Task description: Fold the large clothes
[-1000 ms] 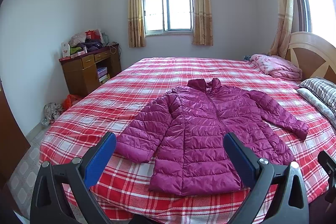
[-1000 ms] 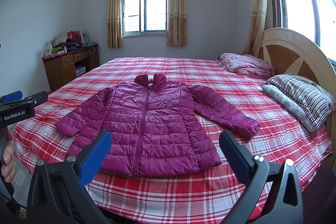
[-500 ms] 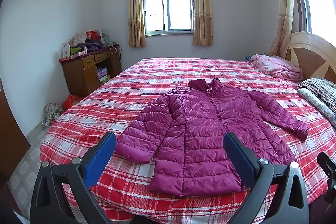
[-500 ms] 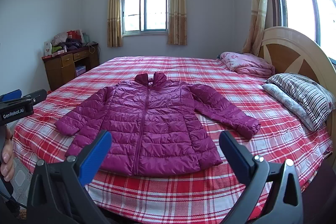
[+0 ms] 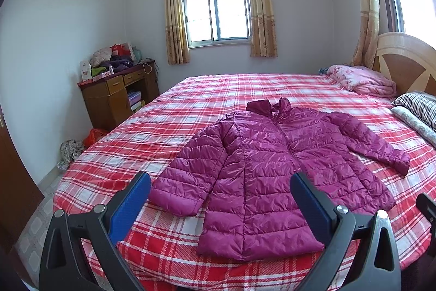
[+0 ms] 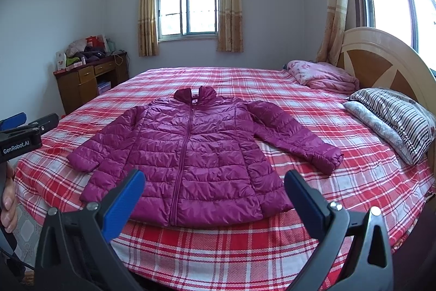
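Note:
A magenta quilted puffer jacket [image 5: 275,171] lies flat, zipped, front up, on the red plaid bed [image 5: 190,105], collar toward the window, both sleeves spread outward. It also shows in the right wrist view [image 6: 190,154]. My left gripper [image 5: 220,205] is open and empty, held above the near bed edge before the jacket's hem and left sleeve cuff. My right gripper [image 6: 214,198] is open and empty, above the near edge in front of the hem. The left gripper's body shows at the left edge of the right wrist view [image 6: 24,135].
A folded pink quilt [image 6: 324,77] and striped pillows [image 6: 395,119] lie by the wooden headboard [image 6: 381,62] on the right. A cluttered wooden desk [image 5: 117,94] stands by the left wall, with bags [image 5: 73,149] on the floor beside it.

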Motion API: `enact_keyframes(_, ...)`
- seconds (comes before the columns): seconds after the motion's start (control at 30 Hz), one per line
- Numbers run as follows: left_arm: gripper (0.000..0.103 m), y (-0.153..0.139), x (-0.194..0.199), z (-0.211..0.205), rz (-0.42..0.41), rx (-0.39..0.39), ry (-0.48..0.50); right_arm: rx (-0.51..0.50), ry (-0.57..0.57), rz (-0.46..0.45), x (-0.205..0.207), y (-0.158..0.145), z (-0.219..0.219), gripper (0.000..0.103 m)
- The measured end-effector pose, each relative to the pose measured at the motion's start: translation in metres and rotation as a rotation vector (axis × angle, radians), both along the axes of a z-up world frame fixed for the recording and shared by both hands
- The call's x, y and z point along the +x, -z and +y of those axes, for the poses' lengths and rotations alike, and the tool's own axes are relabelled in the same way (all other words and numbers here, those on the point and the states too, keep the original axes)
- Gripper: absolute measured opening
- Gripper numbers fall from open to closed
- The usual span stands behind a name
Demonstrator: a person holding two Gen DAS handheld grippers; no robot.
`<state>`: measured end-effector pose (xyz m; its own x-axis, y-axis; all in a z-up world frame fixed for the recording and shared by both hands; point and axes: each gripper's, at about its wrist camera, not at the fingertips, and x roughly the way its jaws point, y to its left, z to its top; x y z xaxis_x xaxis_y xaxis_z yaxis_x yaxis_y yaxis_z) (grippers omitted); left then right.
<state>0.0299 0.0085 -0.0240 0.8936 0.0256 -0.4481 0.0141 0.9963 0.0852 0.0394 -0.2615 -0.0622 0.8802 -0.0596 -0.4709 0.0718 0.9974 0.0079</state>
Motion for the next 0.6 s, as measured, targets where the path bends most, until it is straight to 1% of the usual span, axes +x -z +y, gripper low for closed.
enact_keyframes(0.1,0.102,0.016,0.019,0.0,0.038,-0.012,0.005,0.016,0.03,0.025,0.015,0.016,-0.021,0.103)
enact_keyframes(0.17,0.102,0.027,0.033,-0.001,0.072,-0.02,0.018,0.048,0.064,0.048,0.026,0.027,-0.042,0.103)
enact_keyframes(0.33,0.102,0.053,0.078,-0.008,0.097,0.025,-0.004,0.152,0.205,0.119,0.056,0.055,-0.112,0.103)
enact_keyframes(0.43,0.102,0.07,0.113,-0.011,0.114,0.033,-0.027,0.207,0.293,0.172,0.075,0.071,-0.157,0.097)
enact_keyframes(0.5,0.102,0.081,0.131,-0.013,0.116,0.049,-0.046,0.24,0.333,0.207,0.09,0.081,-0.182,0.094)
enact_keyframes(0.57,0.102,0.093,0.149,-0.017,0.127,0.074,-0.063,0.286,0.373,0.237,0.104,0.092,-0.208,0.088)
enact_keyframes(0.6,0.102,0.097,0.157,-0.019,0.137,0.081,-0.069,0.31,0.394,0.244,0.112,0.097,-0.221,0.087)
